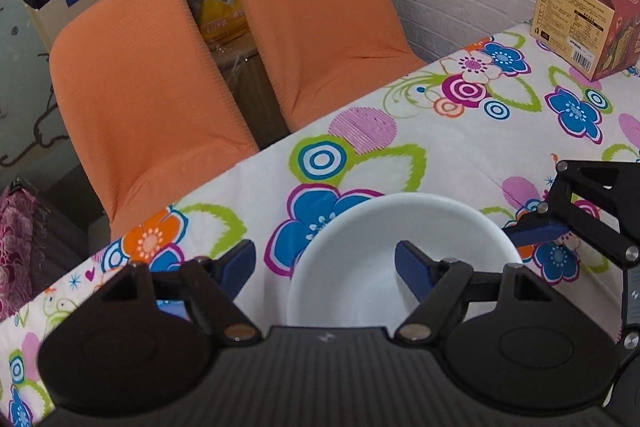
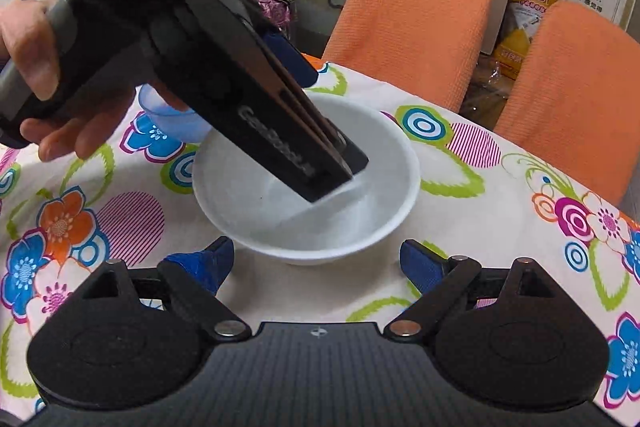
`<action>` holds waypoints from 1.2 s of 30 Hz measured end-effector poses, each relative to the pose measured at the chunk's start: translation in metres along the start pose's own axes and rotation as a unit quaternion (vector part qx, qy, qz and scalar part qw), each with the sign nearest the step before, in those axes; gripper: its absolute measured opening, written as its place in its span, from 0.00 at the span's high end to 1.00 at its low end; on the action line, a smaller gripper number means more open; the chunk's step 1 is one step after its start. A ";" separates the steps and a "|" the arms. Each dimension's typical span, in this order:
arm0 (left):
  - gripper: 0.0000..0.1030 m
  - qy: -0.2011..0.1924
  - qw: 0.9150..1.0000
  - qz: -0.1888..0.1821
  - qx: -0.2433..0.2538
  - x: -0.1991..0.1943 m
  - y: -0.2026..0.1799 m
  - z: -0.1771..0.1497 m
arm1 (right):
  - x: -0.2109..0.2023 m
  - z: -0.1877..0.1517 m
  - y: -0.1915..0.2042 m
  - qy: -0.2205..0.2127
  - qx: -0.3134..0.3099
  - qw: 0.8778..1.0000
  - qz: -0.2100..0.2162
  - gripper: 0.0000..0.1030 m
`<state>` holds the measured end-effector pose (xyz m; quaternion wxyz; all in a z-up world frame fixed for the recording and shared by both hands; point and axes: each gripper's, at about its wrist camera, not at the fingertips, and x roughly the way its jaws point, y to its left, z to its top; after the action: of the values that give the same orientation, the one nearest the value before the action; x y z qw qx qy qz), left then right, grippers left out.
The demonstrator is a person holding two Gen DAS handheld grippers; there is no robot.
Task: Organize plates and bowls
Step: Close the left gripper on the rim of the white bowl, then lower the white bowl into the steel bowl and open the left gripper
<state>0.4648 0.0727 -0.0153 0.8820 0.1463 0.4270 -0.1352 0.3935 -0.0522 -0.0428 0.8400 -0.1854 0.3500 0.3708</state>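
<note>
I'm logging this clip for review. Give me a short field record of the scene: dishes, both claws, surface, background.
dishes: white bowl upright on the table; blue bowl beside it, partly hidden
left claw: open, one finger inside the white bowl, the other outside its rim
right claw: open, empty, near the white bowl's rim
surface: floral tablecloth
background: two orange chairs, printed carton

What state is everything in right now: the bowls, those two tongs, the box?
White bowl: upright, empty, on the tablecloth.
Blue bowl: upright, mostly hidden.
Left tongs: open, one finger over the white bowl.
Right tongs: open, holding nothing.
Box: top flap open.
</note>
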 end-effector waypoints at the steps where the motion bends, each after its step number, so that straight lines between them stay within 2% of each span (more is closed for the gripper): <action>1: 0.24 0.002 1.000 -0.001 0.000 0.003 -0.001 -0.001 | 0.001 0.000 0.001 -0.002 -0.001 1.000 0.000 0.25; 4: 0.24 0.006 1.000 0.000 -0.001 0.011 -0.004 -0.003 | 0.002 -0.001 0.002 -0.021 0.004 1.000 0.004 0.25; 8: 0.37 0.002 1.000 -0.008 -0.003 0.011 -0.005 -0.007 | -0.006 0.000 0.008 -0.060 -0.008 0.998 -0.008 0.27; 10: 0.36 -0.010 1.000 0.004 0.001 0.002 -0.010 -0.008 | -0.013 0.003 0.011 -0.065 -0.009 0.998 -0.009 0.27; 18: 0.37 -0.066 0.997 0.032 0.013 -0.067 -0.038 -0.008 | -0.075 -0.002 0.033 -0.106 -0.028 0.994 -0.031 0.27; 23: 0.40 -0.082 0.996 0.016 0.009 -0.118 -0.070 -0.022 | -0.124 -0.024 0.059 -0.120 -0.025 0.992 -0.043 0.27; 29: 0.41 -0.076 0.997 -0.018 0.007 -0.158 -0.122 -0.066 | -0.173 -0.061 0.089 -0.095 -0.008 0.994 -0.044 0.26; 36: 0.41 -0.049 0.998 -0.048 -0.004 -0.167 -0.164 -0.126 | -0.187 -0.101 0.120 -0.051 0.012 0.998 -0.038 0.25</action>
<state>0.2158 -0.0120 0.0190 0.8952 0.1151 0.3900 -0.1824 0.1680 -0.1235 0.0176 0.8726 -0.1697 0.3036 0.3430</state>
